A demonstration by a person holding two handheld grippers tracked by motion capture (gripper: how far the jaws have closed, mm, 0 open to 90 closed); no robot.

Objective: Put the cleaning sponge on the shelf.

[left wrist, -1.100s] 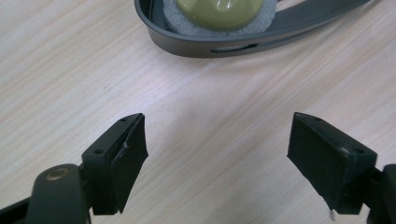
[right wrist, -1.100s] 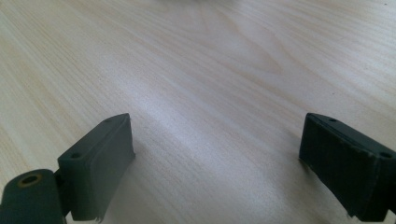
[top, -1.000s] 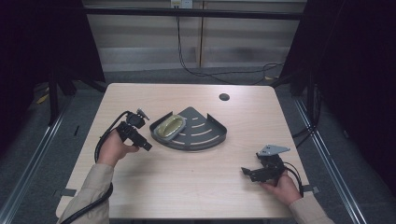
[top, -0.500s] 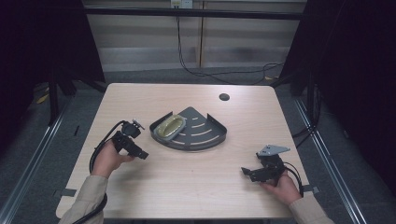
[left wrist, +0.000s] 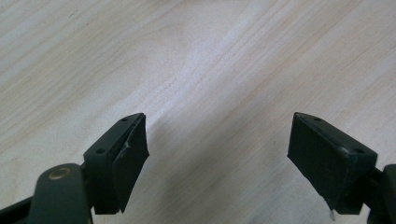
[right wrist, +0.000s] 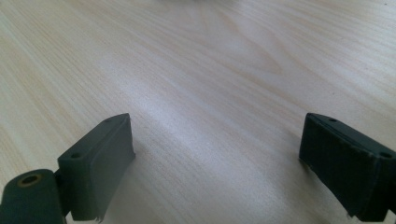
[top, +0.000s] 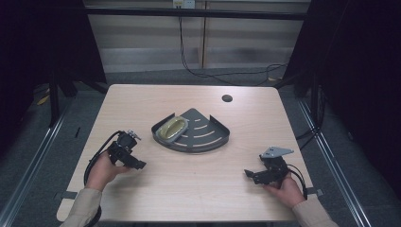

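On the table (top: 189, 189), a dark quarter-round tray (top: 201, 137) sits near the centre, with a yellowish oval dish (top: 172, 128) lying in its 9 o'clock end. The left gripper (top: 135, 161) rests at about 8 o'clock from the tray, its fingers (left wrist: 128, 158) spread apart over bare wood. The right gripper (top: 250, 176) lies at 4 o'clock, well apart from the tray, its fingers (right wrist: 100, 158) likewise wide apart and holding nothing.

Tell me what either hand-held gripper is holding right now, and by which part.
Nothing. The left hand-held gripper and right hand-held gripper are both open over bare table.
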